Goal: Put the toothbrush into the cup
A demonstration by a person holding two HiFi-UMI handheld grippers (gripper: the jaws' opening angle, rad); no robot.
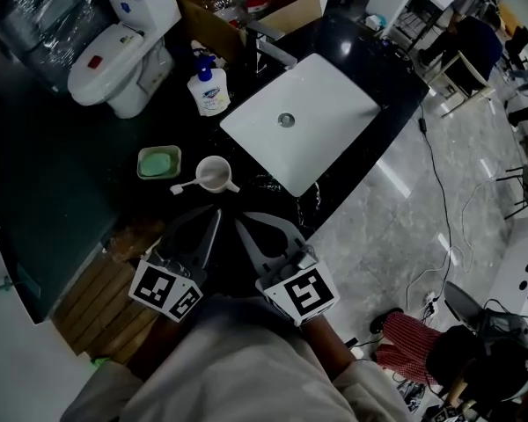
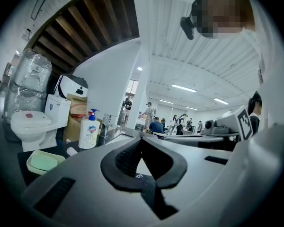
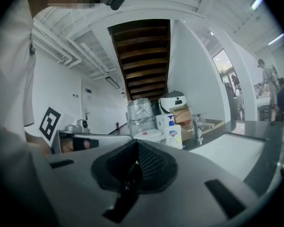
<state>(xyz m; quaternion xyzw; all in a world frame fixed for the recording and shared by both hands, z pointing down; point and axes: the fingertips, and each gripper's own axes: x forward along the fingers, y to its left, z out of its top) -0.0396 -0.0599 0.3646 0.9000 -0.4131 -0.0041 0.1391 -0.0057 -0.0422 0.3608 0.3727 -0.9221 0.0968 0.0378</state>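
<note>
Head view: cup (image 1: pixel 214 174) and toothbrush (image 1: pixel 183 185) are listed side by side on black table (image 1: pixel 88 174). Fingers of left gripper (image 1: pixel 213 218) and right gripper (image 1: pixel 246 227) are pressed together, with nothing held.

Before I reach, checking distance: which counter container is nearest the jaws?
The white cup; the green soap dish sits to its left, the soap bottle farther back.

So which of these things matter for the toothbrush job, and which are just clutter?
Job: white toothbrush, white cup, left gripper and right gripper, both shut, empty.
Lying about: green soap dish, hand-soap pump bottle, sink basin, faucet, toilet, cardboard box.
</note>
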